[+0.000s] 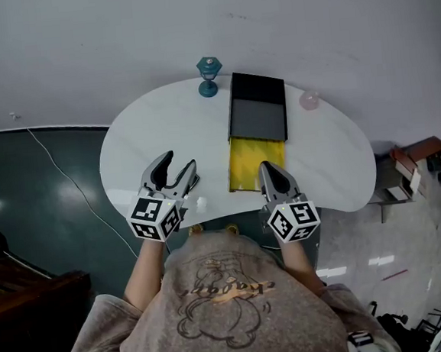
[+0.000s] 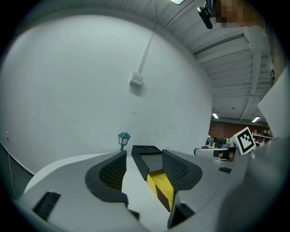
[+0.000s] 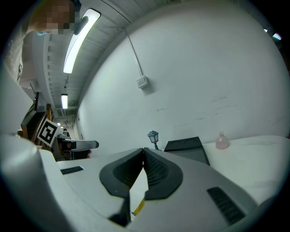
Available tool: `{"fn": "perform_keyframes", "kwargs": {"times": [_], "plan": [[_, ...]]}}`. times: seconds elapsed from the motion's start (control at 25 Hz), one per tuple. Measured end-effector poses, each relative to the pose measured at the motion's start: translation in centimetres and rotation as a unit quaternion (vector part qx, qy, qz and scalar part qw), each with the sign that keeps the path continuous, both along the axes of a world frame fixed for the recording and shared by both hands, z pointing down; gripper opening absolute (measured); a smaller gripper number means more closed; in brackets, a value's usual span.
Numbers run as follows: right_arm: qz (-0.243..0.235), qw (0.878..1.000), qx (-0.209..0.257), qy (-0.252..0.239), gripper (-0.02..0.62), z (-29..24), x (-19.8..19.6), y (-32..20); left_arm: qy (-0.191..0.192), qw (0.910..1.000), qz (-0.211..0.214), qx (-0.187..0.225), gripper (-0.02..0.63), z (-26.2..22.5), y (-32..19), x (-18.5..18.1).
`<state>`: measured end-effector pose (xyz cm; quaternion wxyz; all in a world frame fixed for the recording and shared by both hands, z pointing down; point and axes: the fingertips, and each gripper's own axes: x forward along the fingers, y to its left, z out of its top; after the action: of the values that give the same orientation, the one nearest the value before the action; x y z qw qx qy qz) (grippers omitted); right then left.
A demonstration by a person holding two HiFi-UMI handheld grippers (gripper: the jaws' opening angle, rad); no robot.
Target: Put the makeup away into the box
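Note:
A flat box lies open on the white table [image 1: 134, 156], with its yellow-lined half [image 1: 256, 163] near me and its dark grey half [image 1: 257, 108] beyond. My left gripper [image 1: 181, 159] hovers left of the box with its jaws open and nothing between the pads. In the left gripper view [image 2: 143, 154] the box [image 2: 159, 183] shows through the gap. A small dark flat piece [image 2: 133, 214] lies on the table under those jaws; I cannot tell what it is. My right gripper [image 1: 266, 166] sits at the yellow half's near edge, shut and empty [image 3: 144, 150].
A teal lantern-shaped ornament [image 1: 209, 76] stands at the table's far edge, left of the box. A small pink bottle [image 1: 309, 100] stands right of the box, also seen in the right gripper view [image 3: 221, 142]. The table's near edge is right under my grippers.

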<state>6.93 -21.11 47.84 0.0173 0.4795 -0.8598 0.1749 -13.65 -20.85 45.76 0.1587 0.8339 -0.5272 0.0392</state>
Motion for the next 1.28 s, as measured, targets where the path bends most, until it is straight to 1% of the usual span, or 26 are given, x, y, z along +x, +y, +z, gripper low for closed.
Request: {"fn": "perform_keyframes", "kwargs": {"times": [0.2, 0.44, 0.6, 0.8, 1.04, 1.28], "plan": [[0.000, 1.000, -0.002, -0.001, 0.005, 0.0, 0.3, 0.2, -0.003, 1.0000, 0.005, -0.004, 0.295, 0.0, 0.2, 0.4], [0.000, 1.000, -0.004, -0.002, 0.004, 0.3, 0.7, 0.4, -0.006, 0.9999, 0.000, -0.011, 0.358, 0.8, 0.4, 0.4], [0.000, 1.000, -0.004, -0.002, 0.003, 0.2, 0.9, 0.6, -0.015, 0.9997, -0.003, -0.021, 0.396, 1.3, 0.4, 0.5], [0.002, 1.000, -0.007, -0.002, 0.003, 0.4, 1.1, 0.8, -0.022, 0.9984, 0.012, -0.051, 0.405, 3.4, 0.5, 0.9], [0.008, 1.000, -0.010, -0.002, 0.003, 0.6, 1.7, 1.2, -0.052, 0.9941, 0.031, -0.090, 0.405, 7.4, 0.9, 1.0], [0.017, 1.000, -0.012, -0.002, 0.005, 0.6, 2.3, 1.4, -0.077, 0.9892, 0.033, -0.120, 0.405, 11.4, 1.1, 0.8]]}}
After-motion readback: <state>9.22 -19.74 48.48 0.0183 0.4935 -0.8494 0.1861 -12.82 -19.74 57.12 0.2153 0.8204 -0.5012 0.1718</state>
